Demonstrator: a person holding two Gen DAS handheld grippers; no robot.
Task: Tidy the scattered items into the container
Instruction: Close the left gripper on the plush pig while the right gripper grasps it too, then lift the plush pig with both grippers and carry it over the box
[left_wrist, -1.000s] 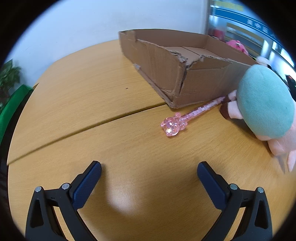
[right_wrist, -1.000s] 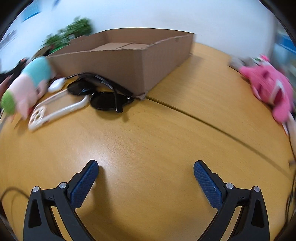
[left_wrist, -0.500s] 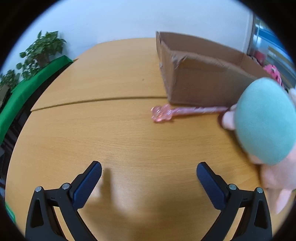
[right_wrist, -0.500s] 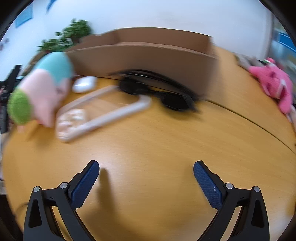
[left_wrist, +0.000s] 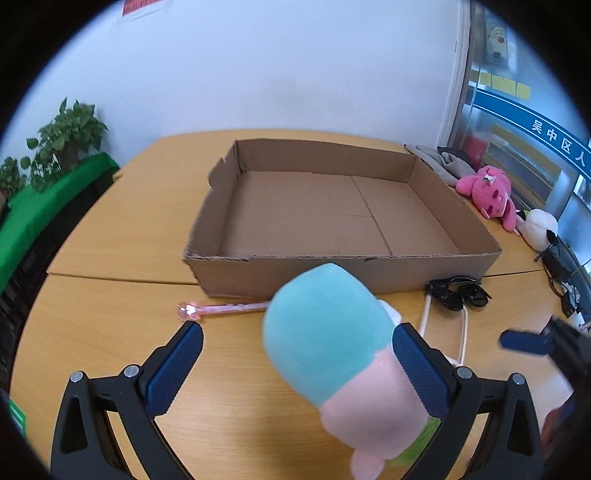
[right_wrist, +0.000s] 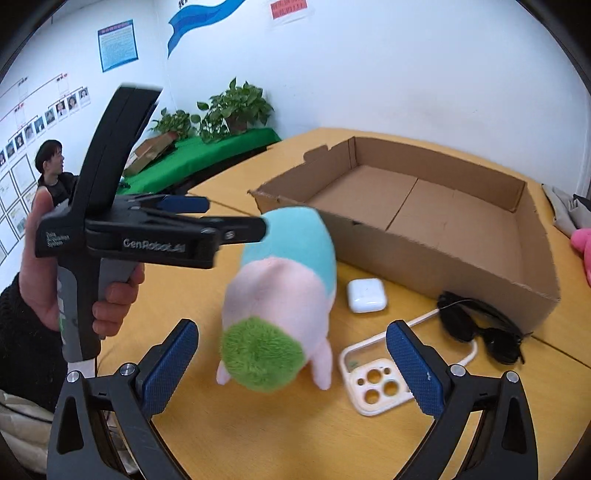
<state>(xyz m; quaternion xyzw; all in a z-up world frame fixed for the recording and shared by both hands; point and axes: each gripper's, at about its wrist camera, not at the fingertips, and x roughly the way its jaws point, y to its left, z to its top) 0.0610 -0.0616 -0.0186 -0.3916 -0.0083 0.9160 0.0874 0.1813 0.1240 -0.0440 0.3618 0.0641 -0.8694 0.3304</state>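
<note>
On the wooden table (left_wrist: 110, 240) under a white wall, the cardboard box (left_wrist: 343, 221) fills centre frame, and my left gripper (left_wrist: 295, 363) and right gripper (right_wrist: 291, 363) both spread wide around the plush toy (right_wrist: 284, 295) at lower centre, neither visibly squeezing it

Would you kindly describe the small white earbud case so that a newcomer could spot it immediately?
Find the open cardboard box on the wooden table. Just before its near wall lies the earbud case, between the plush toy and the black sunglasses. It alone is solid, glossy white and pebble-shaped.
</note>
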